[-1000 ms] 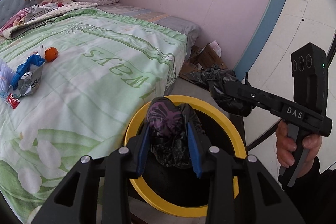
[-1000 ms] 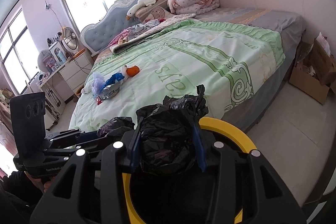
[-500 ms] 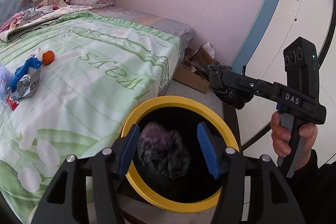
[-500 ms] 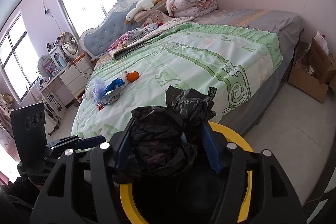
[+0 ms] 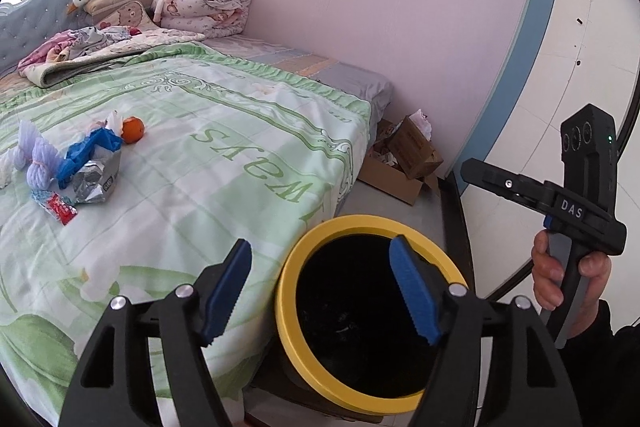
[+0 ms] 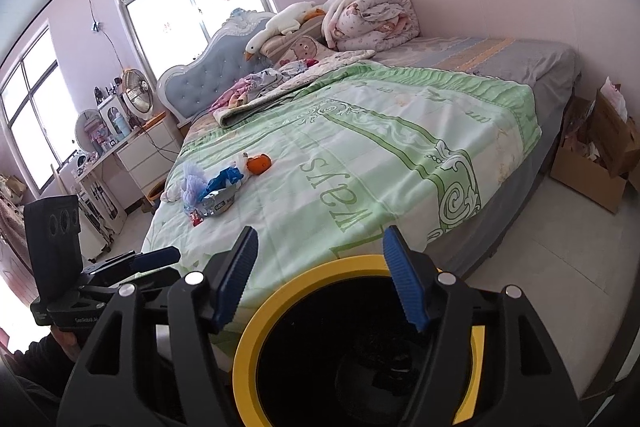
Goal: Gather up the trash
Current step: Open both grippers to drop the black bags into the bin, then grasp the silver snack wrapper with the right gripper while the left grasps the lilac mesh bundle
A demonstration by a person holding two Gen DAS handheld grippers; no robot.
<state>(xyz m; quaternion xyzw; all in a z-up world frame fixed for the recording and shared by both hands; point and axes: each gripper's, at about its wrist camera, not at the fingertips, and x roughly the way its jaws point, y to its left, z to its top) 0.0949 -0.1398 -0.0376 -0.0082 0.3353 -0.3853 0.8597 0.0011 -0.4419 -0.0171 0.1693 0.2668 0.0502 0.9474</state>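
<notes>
A yellow-rimmed black bin [image 5: 288,331] stands at the foot of the bed; it also shows in the right wrist view [image 6: 244,355]. Its inside is dark and black bags lie in it. My left gripper [image 5: 320,291] is open and empty above the bin's rim. My right gripper [image 6: 320,279] is open and empty above the bin too; it also shows in the left wrist view [image 5: 480,175]. On the green bedspread lie loose trash: a silver wrapper [image 5: 96,179], blue plastic [image 5: 86,151], a red packet [image 5: 60,207], a purple mesh [image 5: 38,163] and an orange [image 5: 133,129].
The same trash pile [image 6: 218,193] shows in the right wrist view. A cardboard box [image 5: 400,163] with paper sits on the floor by the pink wall. Folded quilts and a plush goose [image 6: 288,23] lie at the headboard. A white nightstand [image 6: 140,155] stands left of the bed.
Both grippers opened and let their black bags fall into the bin. Both rose a little, and the views now look more toward the bed.
</notes>
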